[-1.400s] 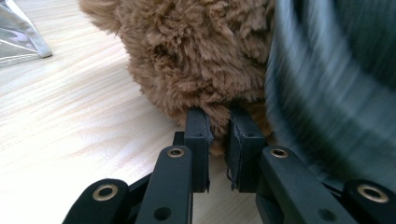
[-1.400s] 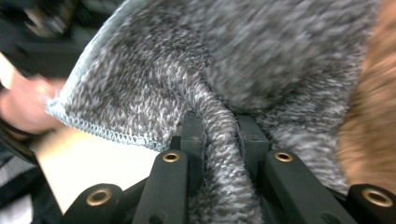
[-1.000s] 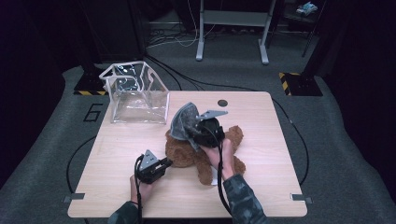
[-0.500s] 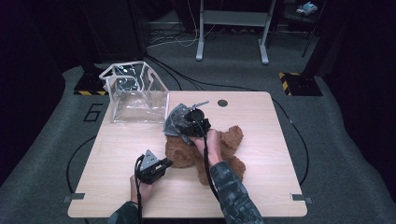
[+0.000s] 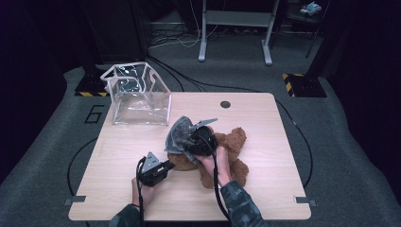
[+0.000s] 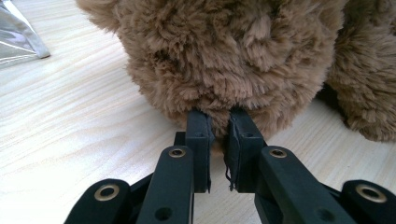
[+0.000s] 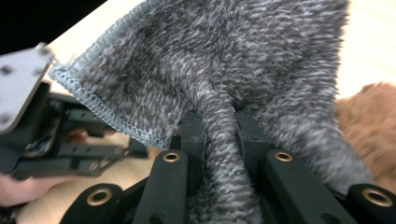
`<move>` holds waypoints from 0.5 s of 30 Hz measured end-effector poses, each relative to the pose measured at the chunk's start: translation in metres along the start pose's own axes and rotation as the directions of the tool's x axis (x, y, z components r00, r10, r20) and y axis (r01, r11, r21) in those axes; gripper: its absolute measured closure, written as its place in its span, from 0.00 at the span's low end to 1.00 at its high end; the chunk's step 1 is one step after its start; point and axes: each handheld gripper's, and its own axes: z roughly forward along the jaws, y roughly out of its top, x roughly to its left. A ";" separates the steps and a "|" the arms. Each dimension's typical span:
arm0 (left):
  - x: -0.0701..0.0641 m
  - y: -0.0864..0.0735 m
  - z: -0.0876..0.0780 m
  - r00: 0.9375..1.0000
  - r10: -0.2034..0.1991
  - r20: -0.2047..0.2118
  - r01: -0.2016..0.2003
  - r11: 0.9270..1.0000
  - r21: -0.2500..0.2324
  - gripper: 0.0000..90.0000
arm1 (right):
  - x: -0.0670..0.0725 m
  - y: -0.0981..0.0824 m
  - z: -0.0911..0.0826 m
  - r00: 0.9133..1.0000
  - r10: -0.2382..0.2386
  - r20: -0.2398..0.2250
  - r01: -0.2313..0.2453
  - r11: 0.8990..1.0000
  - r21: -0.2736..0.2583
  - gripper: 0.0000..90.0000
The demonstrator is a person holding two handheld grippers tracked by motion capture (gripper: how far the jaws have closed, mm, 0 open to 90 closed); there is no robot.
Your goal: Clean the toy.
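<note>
Left gripper (image 5: 166, 166) low near the table's near-left, jaws nearly closed, pinching brown fur. Right gripper (image 5: 185, 142) higher, just right and farther, jaws clamped on grey knit cloth.

A fixed high camera looks forward and down from the person's side onto the whole desk (image 5: 265, 118), from well back. The left tongs camera sits low, just above the desk surface, looking along its jaws at very close range into the brown plush bear (image 6: 233, 51). The right tongs camera looks along its jaws, very near the grey knitted cloth (image 7: 224, 70). All three views share the bear.
</note>
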 end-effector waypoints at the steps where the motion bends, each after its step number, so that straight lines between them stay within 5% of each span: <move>1: 0.000 0.000 0.000 1.000 -0.003 0.000 0.003 1.000 0.000 0.89 | 0.002 -0.005 0.000 1.000 -0.007 -0.009 0.007 1.000 -0.001 0.86; 8: 0.000 0.000 0.001 1.000 -0.003 -0.008 0.003 1.000 0.004 0.89 | 0.012 -0.034 0.008 0.999 -0.003 -0.040 0.004 0.999 0.036 0.86; 15: 0.000 0.000 0.001 1.000 -0.006 -0.009 0.006 1.000 0.008 0.89 | 0.023 -0.062 0.034 0.997 0.019 -0.075 -0.010 0.994 0.112 0.85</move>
